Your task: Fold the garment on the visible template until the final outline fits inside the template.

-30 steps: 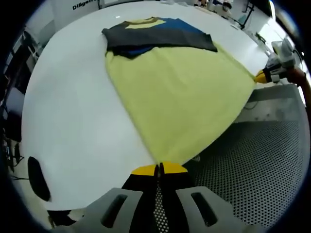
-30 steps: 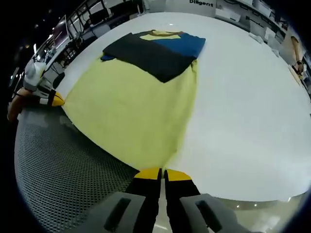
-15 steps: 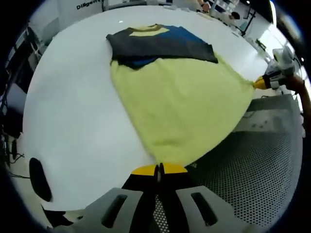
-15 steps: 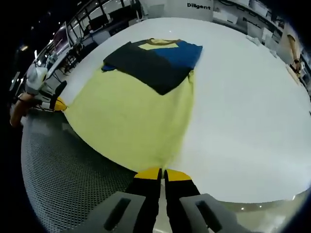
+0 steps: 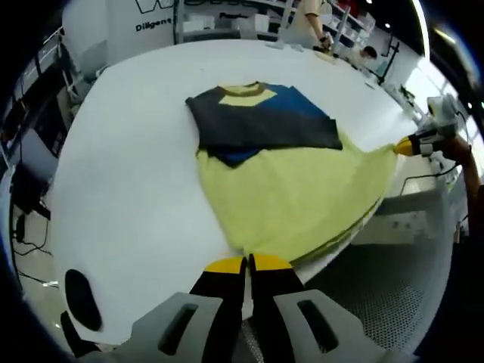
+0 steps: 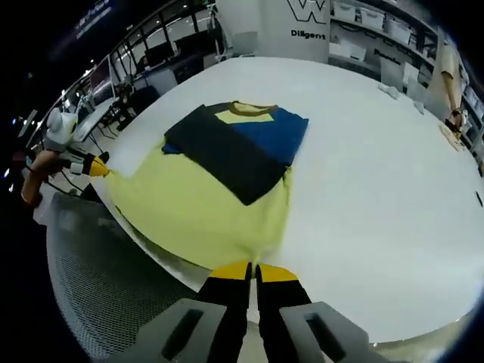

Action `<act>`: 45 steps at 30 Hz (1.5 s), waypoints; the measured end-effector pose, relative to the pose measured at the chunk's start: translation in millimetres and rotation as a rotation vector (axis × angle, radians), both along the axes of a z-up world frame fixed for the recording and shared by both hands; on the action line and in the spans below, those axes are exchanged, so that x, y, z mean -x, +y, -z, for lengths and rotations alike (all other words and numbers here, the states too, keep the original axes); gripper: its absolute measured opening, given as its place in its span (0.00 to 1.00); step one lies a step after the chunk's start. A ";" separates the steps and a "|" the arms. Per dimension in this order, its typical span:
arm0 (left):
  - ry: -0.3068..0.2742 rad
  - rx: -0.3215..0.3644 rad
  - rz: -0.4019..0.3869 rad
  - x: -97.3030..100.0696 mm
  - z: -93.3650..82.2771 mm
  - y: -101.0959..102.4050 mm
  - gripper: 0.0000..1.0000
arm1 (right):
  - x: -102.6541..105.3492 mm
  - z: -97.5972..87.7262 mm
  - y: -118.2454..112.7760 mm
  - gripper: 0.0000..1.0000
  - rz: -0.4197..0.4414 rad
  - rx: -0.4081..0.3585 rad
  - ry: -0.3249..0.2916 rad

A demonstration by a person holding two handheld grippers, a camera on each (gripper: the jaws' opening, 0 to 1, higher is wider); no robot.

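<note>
A T-shirt with a yellow body (image 5: 299, 197), its dark grey and blue sleeves (image 5: 257, 121) folded over the chest, lies on a round white table (image 5: 128, 181). My left gripper (image 5: 248, 264) is shut on one bottom corner of the yellow hem, lifted off the table edge. In the right gripper view the same shirt (image 6: 200, 204) stretches away, and my right gripper (image 6: 252, 270) is shut on the other hem corner. Each gripper appears in the other's view: the right gripper (image 5: 408, 145) at the right, the left gripper (image 6: 92, 166) at the left, both pinching yellow cloth.
A perforated metal floor (image 5: 378, 302) lies below the table's near edge (image 6: 113, 318). Shelves and a white sign (image 6: 306, 23) stand beyond the table. A person (image 5: 310, 19) stands at the far side. A dark oval mark (image 5: 79, 295) sits near the table edge.
Both grippers have lifted and carried the yellow hem toward the collar, so the shirt's body looks shorter and slacker. Both views now look from higher up.
</note>
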State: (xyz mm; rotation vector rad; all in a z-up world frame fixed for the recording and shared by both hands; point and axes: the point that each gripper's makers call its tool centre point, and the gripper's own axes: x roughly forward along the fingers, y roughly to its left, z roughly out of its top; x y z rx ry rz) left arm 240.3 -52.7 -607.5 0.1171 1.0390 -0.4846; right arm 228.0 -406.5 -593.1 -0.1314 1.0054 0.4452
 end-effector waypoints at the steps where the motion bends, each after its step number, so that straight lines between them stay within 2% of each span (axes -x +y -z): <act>1: -0.011 0.002 -0.003 -4.4 -3.1 -0.2 0.00 | -1.9 -1.6 -0.2 0.00 0.000 0.002 -0.004; 8: -0.065 0.008 -0.006 -25.7 -17.8 -2.7 0.00 | -16.8 -15.2 -1.3 0.00 -0.010 0.011 -0.041; 16: -0.100 0.010 -0.004 -42.9 -28.8 -3.9 0.00 | -34.9 -29.7 -0.4 0.00 -0.018 0.017 -0.084; 34: -0.184 0.018 -0.025 -83.6 -55.3 -2.9 0.00 | -73.1 -50.1 1.8 0.00 -0.027 0.021 -0.147; 45: -0.213 0.020 -0.028 -106.5 -60.9 -4.7 0.00 | -96.1 -56.4 0.4 0.00 -0.016 0.011 -0.179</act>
